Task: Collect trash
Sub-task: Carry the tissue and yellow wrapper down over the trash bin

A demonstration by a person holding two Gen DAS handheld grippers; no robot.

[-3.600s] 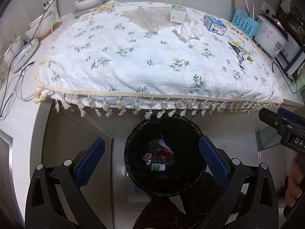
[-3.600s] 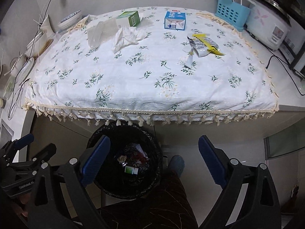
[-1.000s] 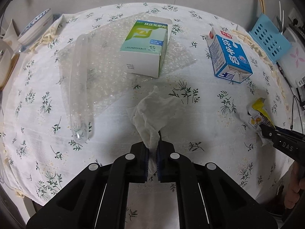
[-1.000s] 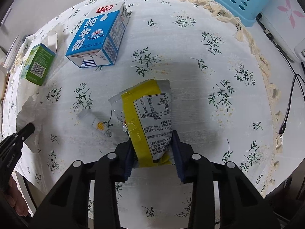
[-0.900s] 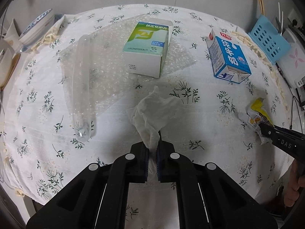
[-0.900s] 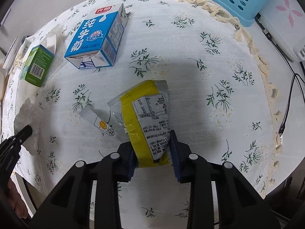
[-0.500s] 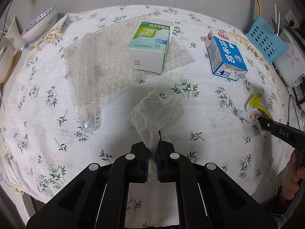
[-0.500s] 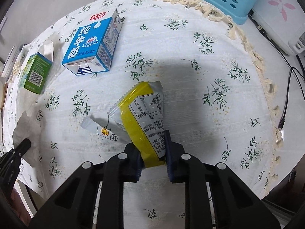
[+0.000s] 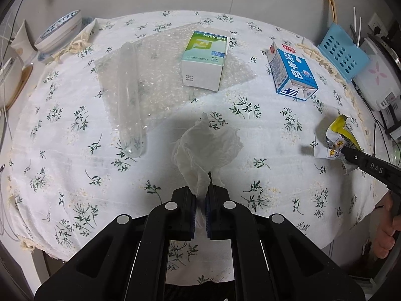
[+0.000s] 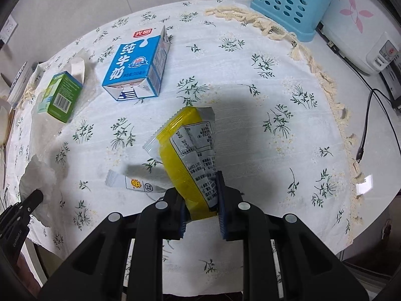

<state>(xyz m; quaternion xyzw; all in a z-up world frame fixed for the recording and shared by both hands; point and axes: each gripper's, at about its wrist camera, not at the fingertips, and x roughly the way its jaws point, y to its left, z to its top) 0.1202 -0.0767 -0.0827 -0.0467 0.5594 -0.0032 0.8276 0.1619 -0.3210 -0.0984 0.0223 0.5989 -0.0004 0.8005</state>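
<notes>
Both grippers are rising higher off the table than half a second ago, so more of the tablecloth's near edge is showing below each one.

At the left gripper (image 9: pixel 199 207), the jaws are pinching nearly closed on the tail of a crumpled white tissue (image 9: pixel 205 148). From the grip, the tissue is fanning out toward twelve o'clock, its long axis running straight ahead of the fingers. Farther out, a green and white box (image 9: pixel 204 60) is sitting on bubble wrap (image 9: pixel 160 80) at twelve o'clock, and a blue milk carton (image 9: pixel 292 71) is lying at one o'clock.

At the right gripper (image 10: pixel 201 212), the jaws are clamping narrowly on the lower end of a yellow snack wrapper (image 10: pixel 189 153). The wrapper is pointing up toward eleven o'clock, lifted clear of the floral tablecloth (image 10: pixel 263 115), with a small silver strip (image 10: pixel 132 183) trailing toward nine o'clock.

Each hand is carrying one piece of trash. No bin is visible in either view, so its direction from the grippers cannot be told; the carry probably needs both arms drawing back over the near table edge.
</notes>
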